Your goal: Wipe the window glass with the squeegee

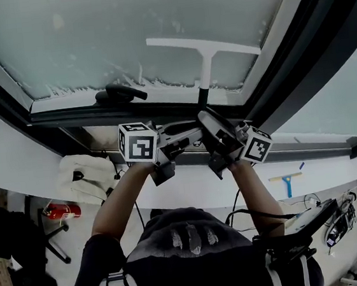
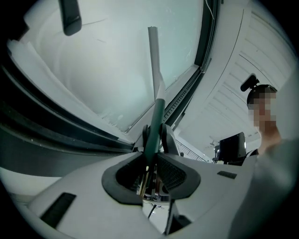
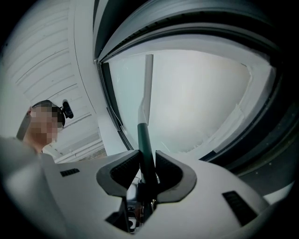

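Note:
The squeegee [image 1: 203, 48] has a white blade and neck and a dark green handle; its blade lies flat on the frosted window glass [image 1: 89, 34], right of centre and near the lower edge. Both grippers hold the handle from below. My left gripper [image 1: 177, 139] is shut on the green handle [image 2: 156, 119], and the left gripper view shows the white neck [image 2: 154, 60] rising against the pane. My right gripper [image 1: 208, 132] is shut on the same handle [image 3: 144, 142], just beside the left one. Left gripper [image 2: 154, 140] and right gripper [image 3: 147, 161] clamp it between ribbed pads.
A black window handle [image 1: 118, 94] sits on the lower frame [image 1: 66, 116], left of the squeegee. White residue lines the pane's lower edge [image 1: 159, 82]. Below are a white bag [image 1: 86, 175], a red extinguisher [image 1: 63, 211] and a second blue-handled squeegee [image 1: 287, 181].

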